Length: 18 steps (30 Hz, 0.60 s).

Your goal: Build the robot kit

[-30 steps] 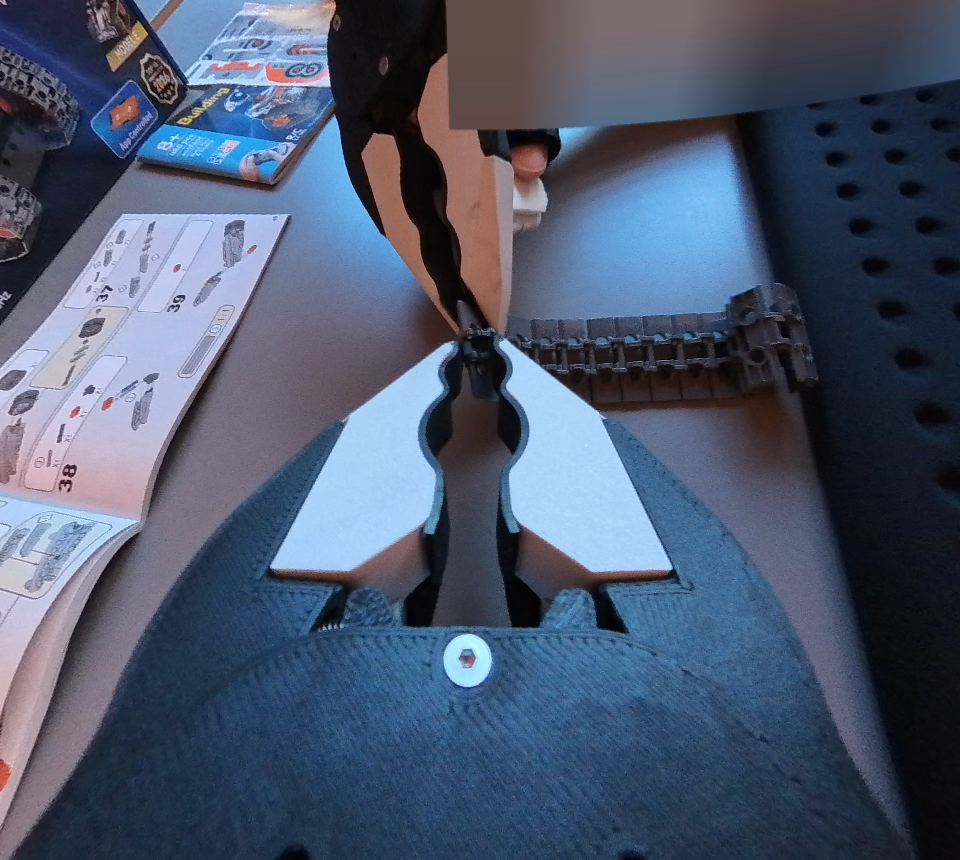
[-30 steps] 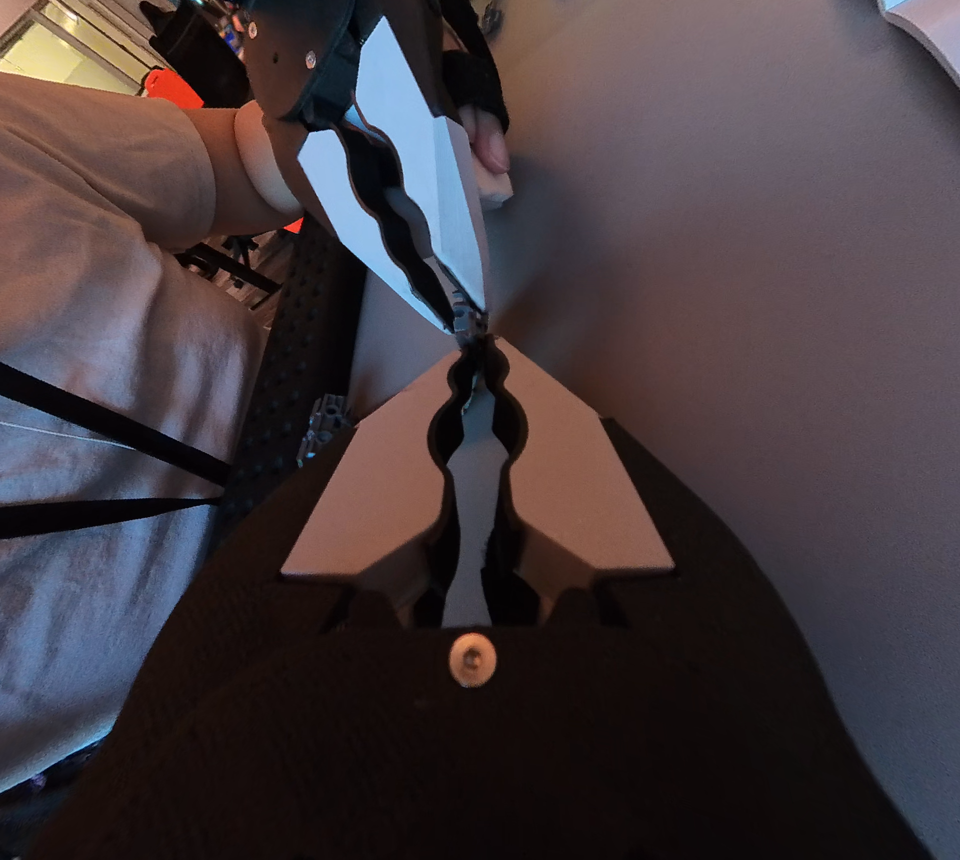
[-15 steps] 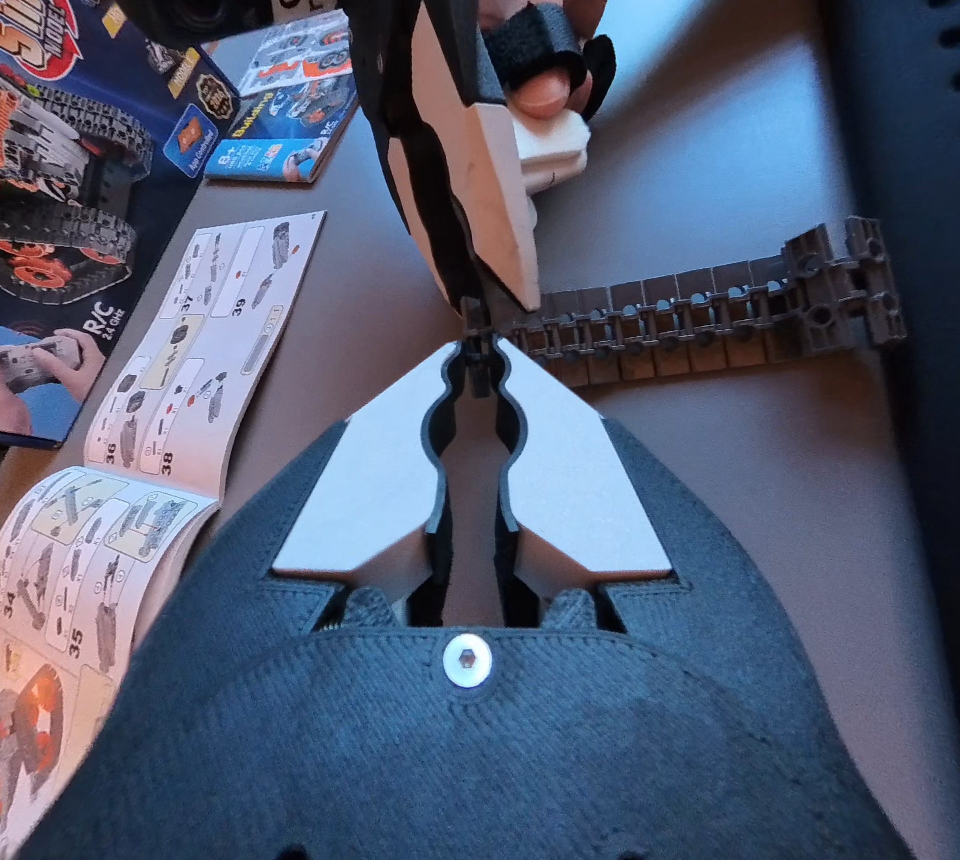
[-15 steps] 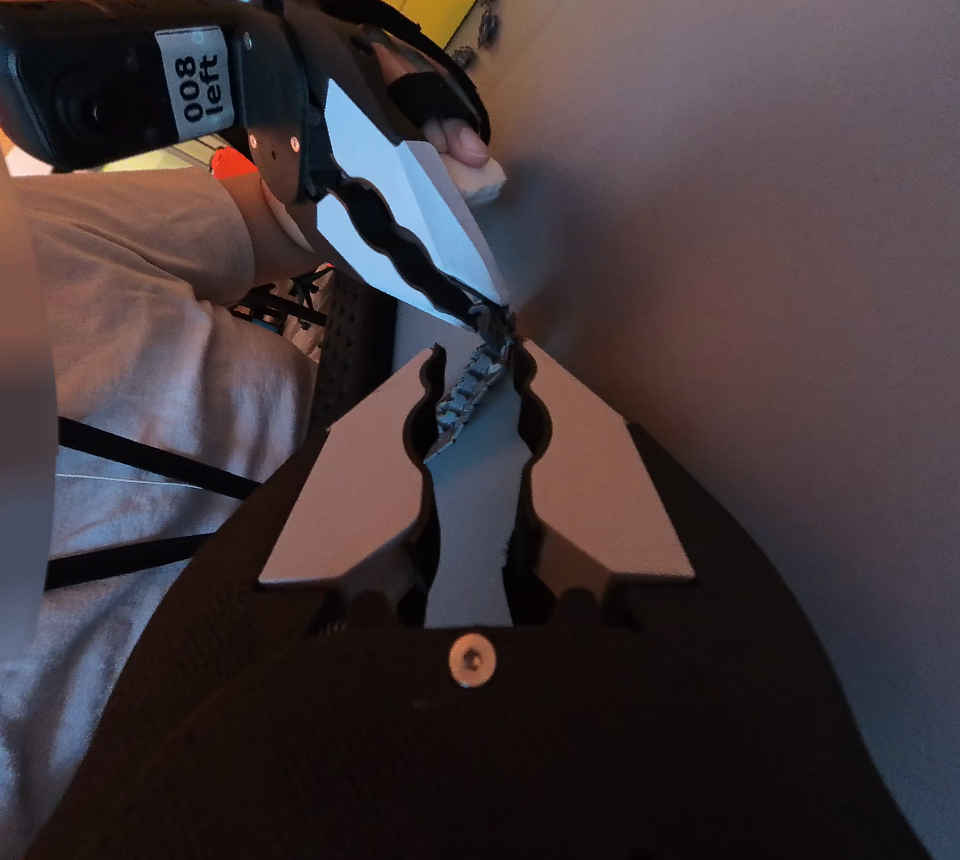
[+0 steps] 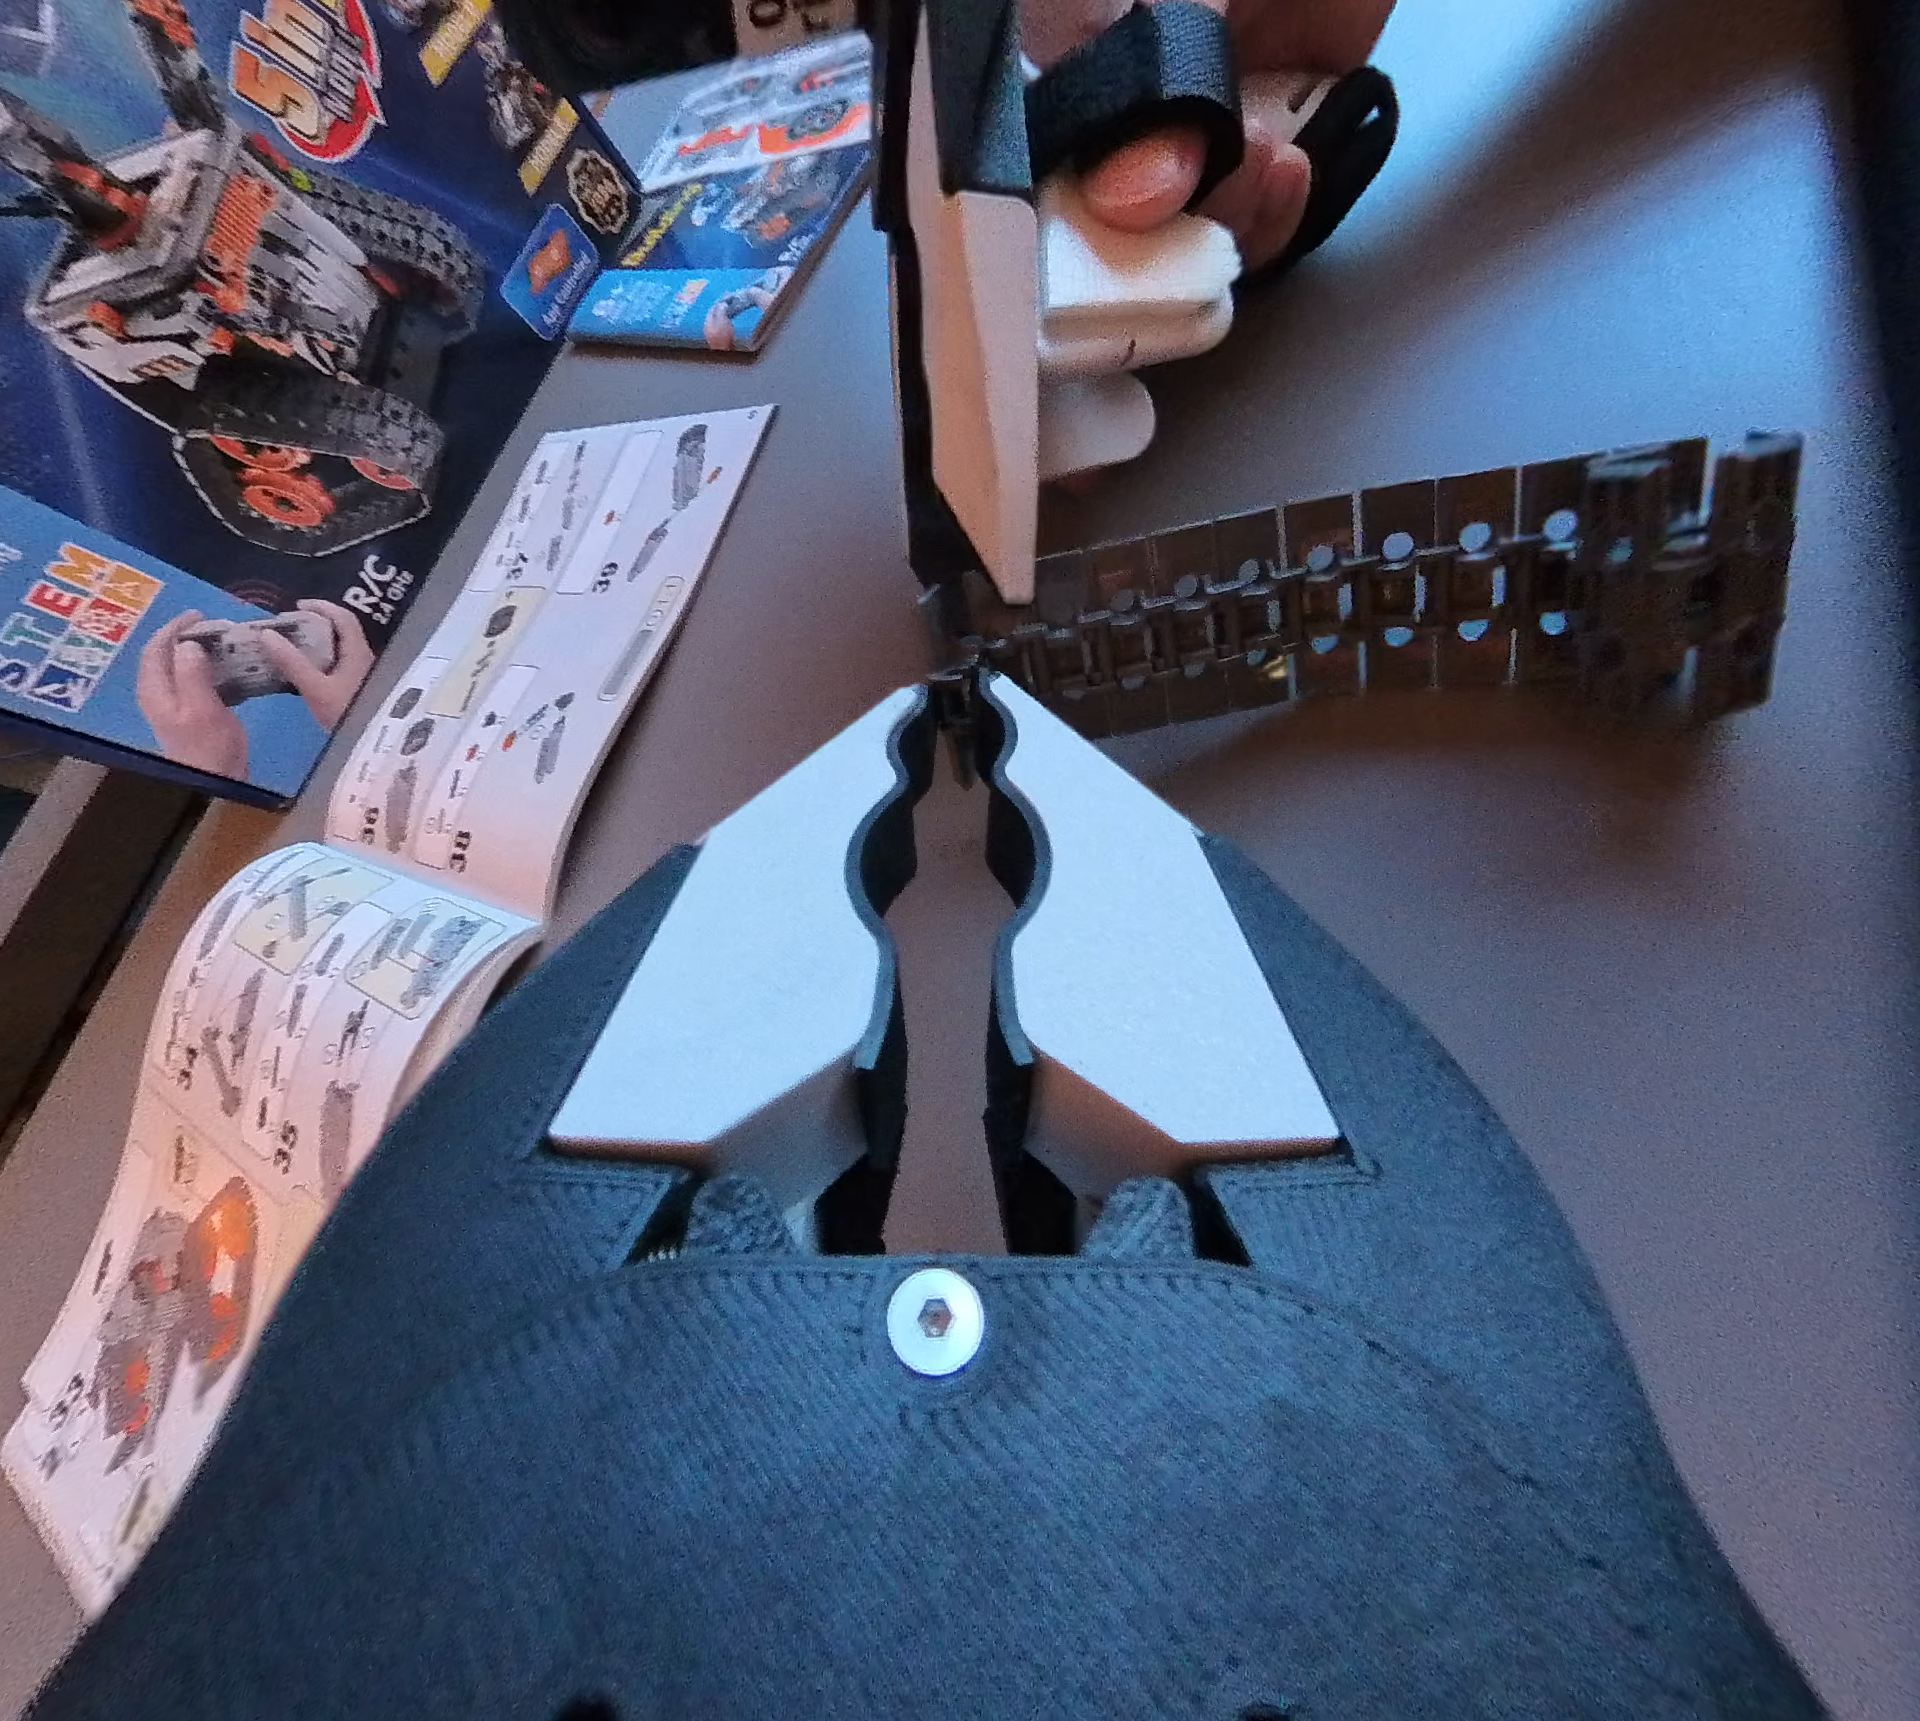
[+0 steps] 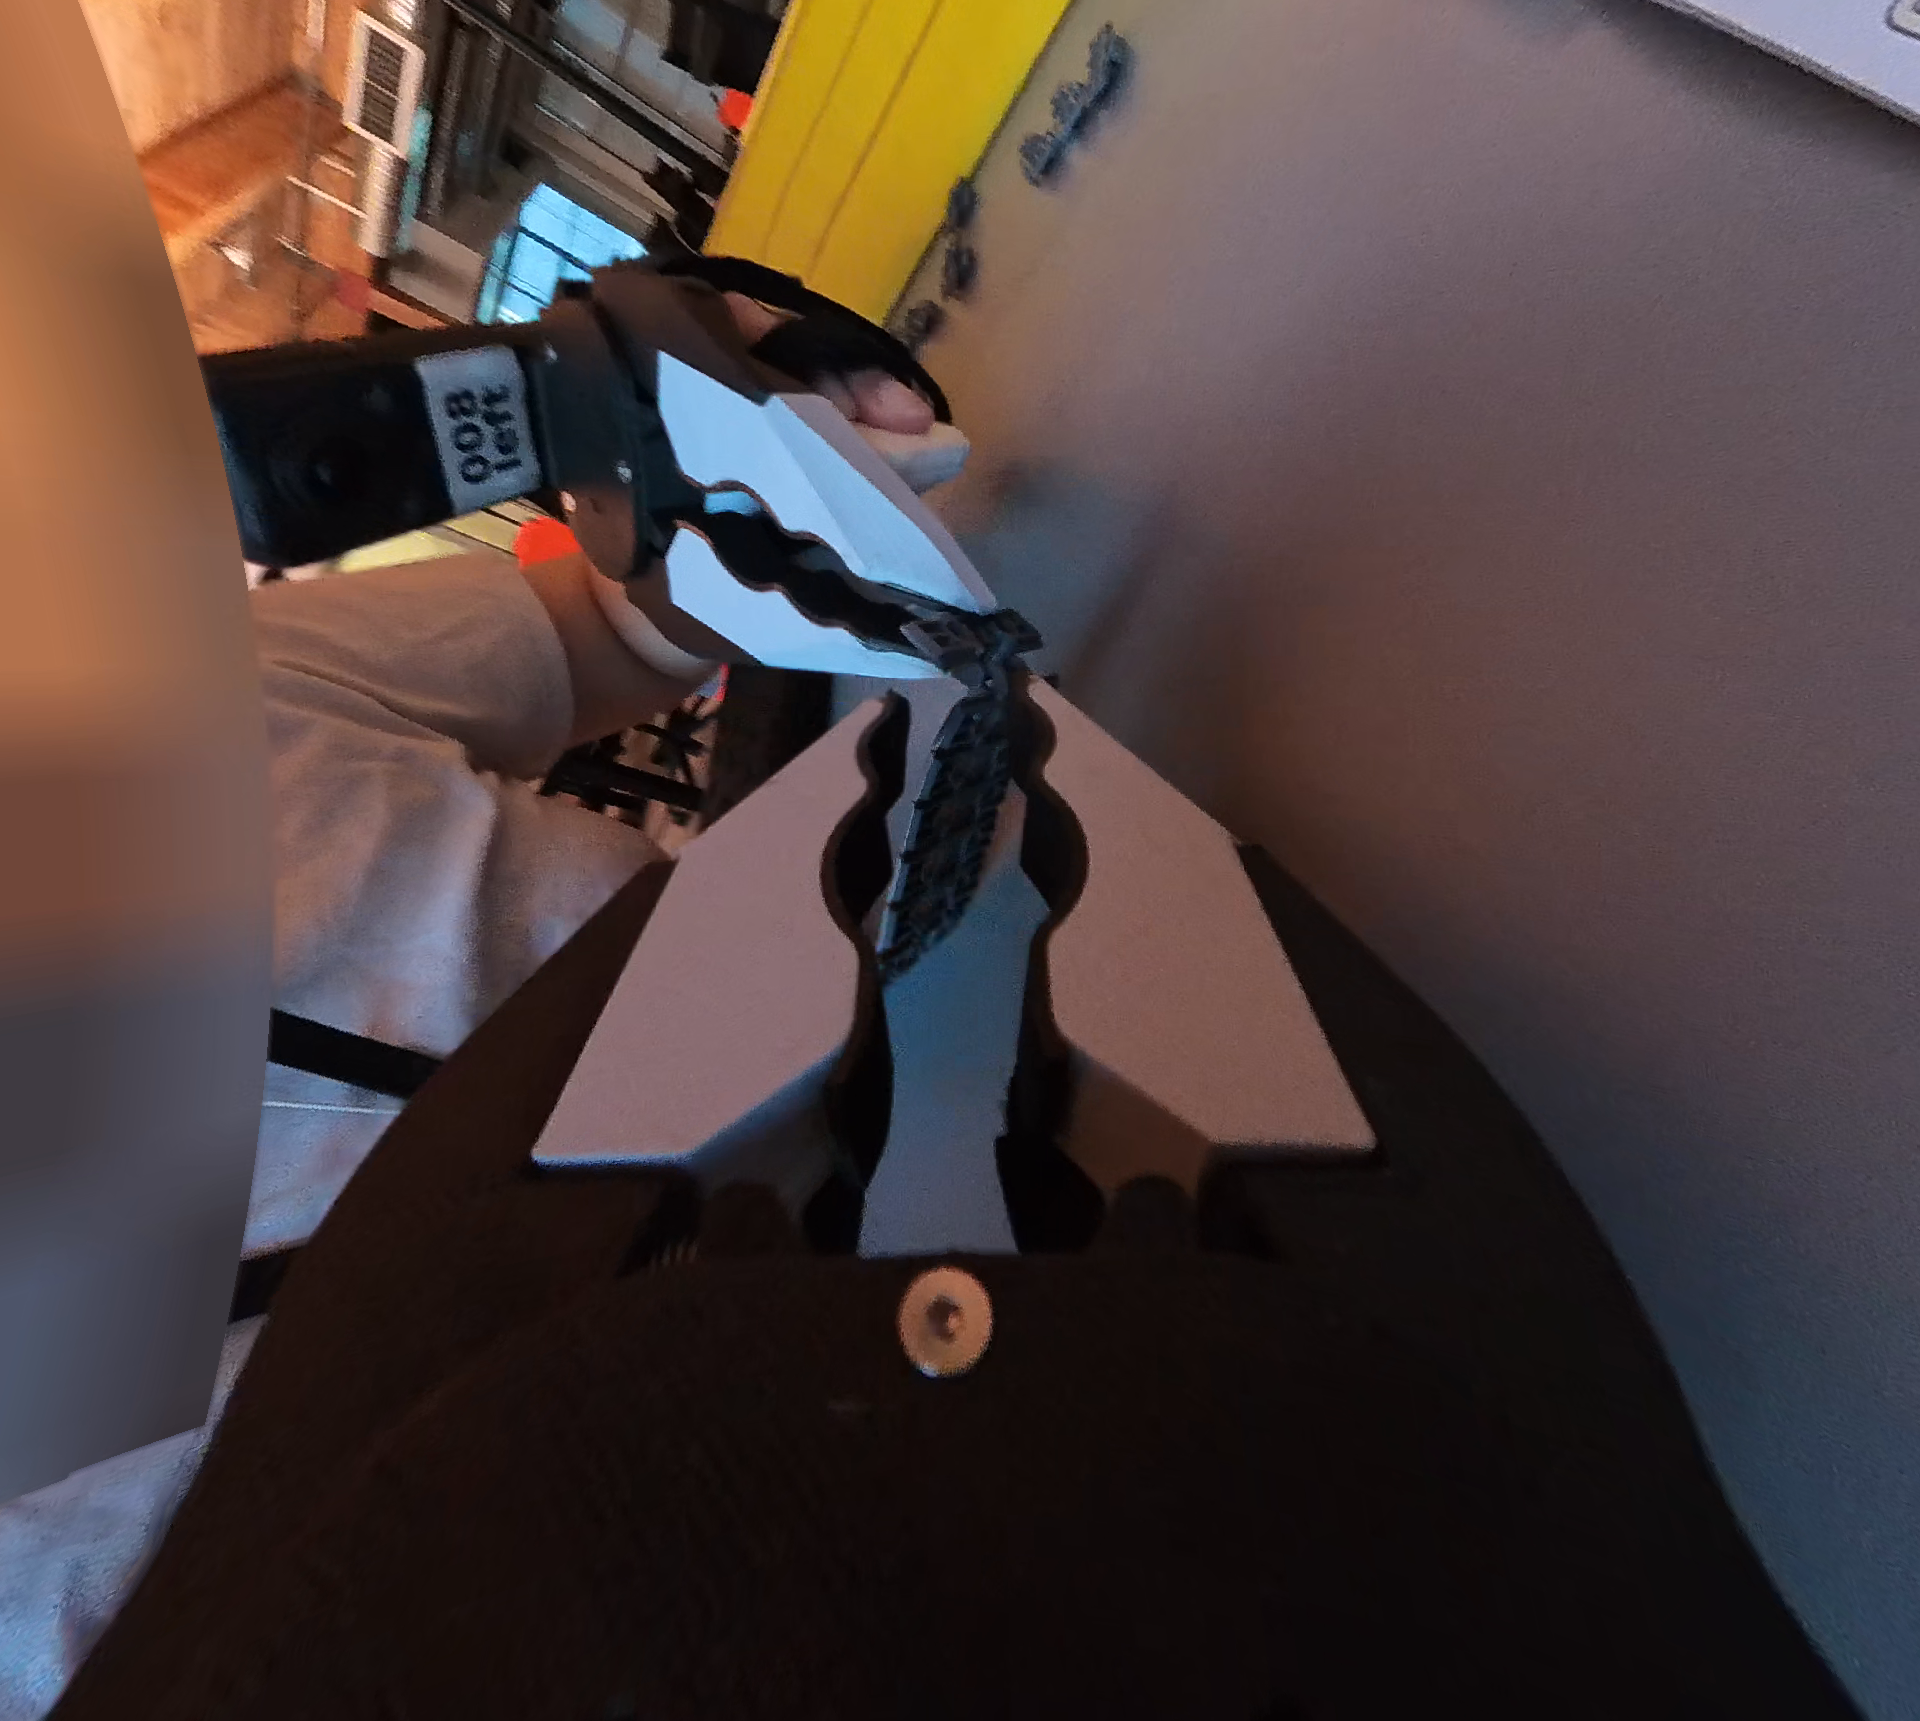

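Observation:
A dark grey toy track chain (image 5: 1403, 611) runs to the right, raised a little above the brown table (image 5: 1507, 996). My left gripper (image 5: 961, 710) is shut on a small dark link at the chain's left end. My right gripper (image 5: 966, 596) comes down from above and is shut on the same end, tip to tip with the left one. In the right wrist view my right gripper (image 6: 966, 695) holds the chain (image 6: 951, 840), which shows in the gap between its fingers. The left gripper (image 6: 977, 632) holds the end link (image 6: 940, 632) there.
A blue toy box (image 5: 208, 269) stands at the left, with an open instruction booklet (image 5: 468, 788) and a smaller leaflet (image 5: 727, 258) beside it. Several loose links (image 6: 1070, 102) lie by a yellow panel (image 6: 935, 9). A person's sleeve (image 6: 416, 736) is close. The grippers are tip to tip, or close to it.
The chain has come up off the table and its flat side has turned towards the left camera. Both grippers have tilted and stay together at its end. The right fingers stand a little wider.

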Available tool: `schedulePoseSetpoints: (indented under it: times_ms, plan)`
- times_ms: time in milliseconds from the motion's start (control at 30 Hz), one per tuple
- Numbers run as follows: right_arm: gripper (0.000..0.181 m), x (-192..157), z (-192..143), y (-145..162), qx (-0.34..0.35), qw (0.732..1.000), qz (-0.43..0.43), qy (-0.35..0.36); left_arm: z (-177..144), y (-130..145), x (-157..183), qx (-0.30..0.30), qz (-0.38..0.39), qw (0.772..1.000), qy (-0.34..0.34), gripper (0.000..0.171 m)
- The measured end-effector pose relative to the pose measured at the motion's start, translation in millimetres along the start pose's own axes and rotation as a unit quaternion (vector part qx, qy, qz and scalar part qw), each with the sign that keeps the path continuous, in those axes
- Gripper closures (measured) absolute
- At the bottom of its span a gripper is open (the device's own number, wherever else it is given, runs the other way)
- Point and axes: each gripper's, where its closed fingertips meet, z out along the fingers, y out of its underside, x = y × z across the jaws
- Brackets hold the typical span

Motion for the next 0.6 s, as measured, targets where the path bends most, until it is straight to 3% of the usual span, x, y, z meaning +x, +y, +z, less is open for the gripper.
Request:
schedulePoseSetpoints:
  times_ms: [300,600]
  plan:
    - [0.164,10,5,14,-0.05,0.995,-0.055,0.073,5,6,4,-0.017,-0.008,1.0,0.008,0.167]
    - [0.169,15,4,11,-0.047,0.99,-0.087,0.101,5,7,4,-0.024,-0.008,1.0,0.009,0.166]
